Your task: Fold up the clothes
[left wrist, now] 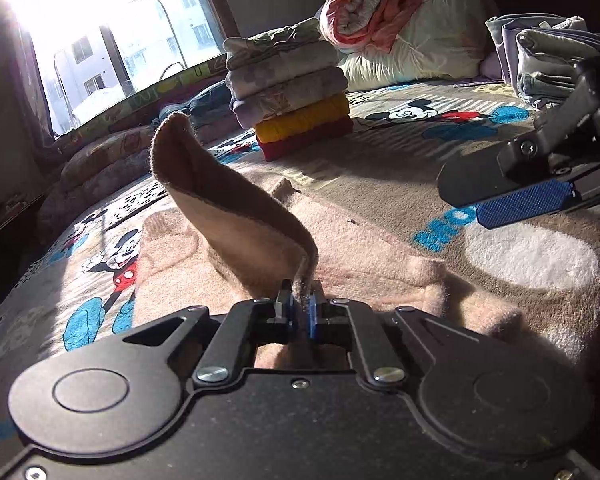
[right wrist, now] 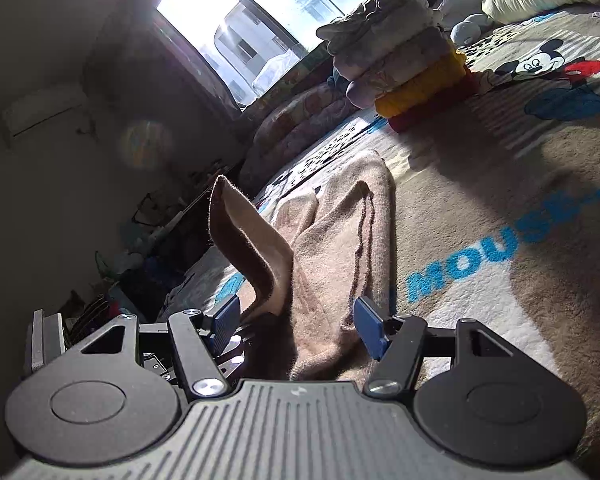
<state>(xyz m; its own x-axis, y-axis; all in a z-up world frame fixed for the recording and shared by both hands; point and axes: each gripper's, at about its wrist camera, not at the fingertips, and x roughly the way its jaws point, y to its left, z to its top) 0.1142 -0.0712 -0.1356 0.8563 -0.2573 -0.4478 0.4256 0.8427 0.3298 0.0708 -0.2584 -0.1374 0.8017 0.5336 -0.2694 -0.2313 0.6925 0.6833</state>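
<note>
A tan fleece garment (left wrist: pixel 360 280) lies spread on a bed covered by a cartoon-mouse blanket (left wrist: pixel 400 148). The left claw (left wrist: pixel 301 312) pinches one edge, lifting a flap upright. The right claw (right wrist: pixel 296 320) hovers over the garment, fingers apart, gripping nothing. A stack of folded clothes (left wrist: pixel 292 92) sits farther back.

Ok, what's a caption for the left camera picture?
Left gripper pinches a tan cloth above the cartoon blanket.

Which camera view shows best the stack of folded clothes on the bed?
The left wrist view: the stack of folded clothes stands whole, every layer distinct. In the right wrist view, the stack appears tilted near the top edge, partly glare-washed.
</note>
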